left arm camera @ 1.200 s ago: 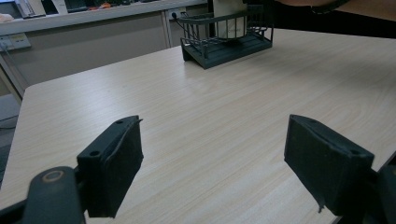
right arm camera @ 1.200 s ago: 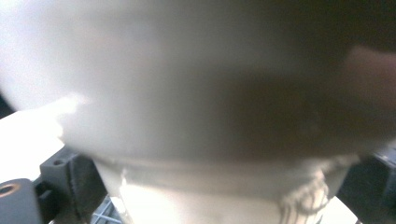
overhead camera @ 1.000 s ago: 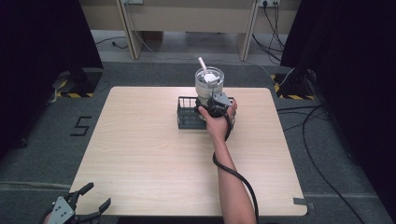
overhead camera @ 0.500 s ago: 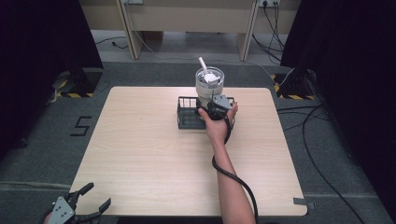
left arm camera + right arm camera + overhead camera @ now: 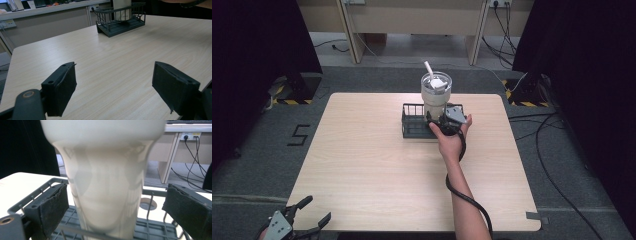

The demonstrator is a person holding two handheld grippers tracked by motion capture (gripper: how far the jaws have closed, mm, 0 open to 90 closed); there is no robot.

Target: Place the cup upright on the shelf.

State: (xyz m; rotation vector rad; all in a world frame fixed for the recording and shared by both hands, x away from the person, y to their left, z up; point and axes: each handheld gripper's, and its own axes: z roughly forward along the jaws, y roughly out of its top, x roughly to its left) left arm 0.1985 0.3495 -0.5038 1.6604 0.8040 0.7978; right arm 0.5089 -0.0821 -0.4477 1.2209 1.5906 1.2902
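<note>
A cream tumbler with a lid and a white straw stands upright in the right end of a dark wire basket at the table's far middle. My right gripper, held by a hand, is at the tumbler's lower part. In the right gripper view the tumbler stands between the two pads and my right gripper is open, with a gap at the right pad. My left gripper hangs open off the table's near left corner, holding nothing; in its own view my left gripper faces the basket.
The pale wooden table has bare wood between the basket and its near edge. A black cable trails along the forearm. Beyond the far edge are a desk frame and floor cables.
</note>
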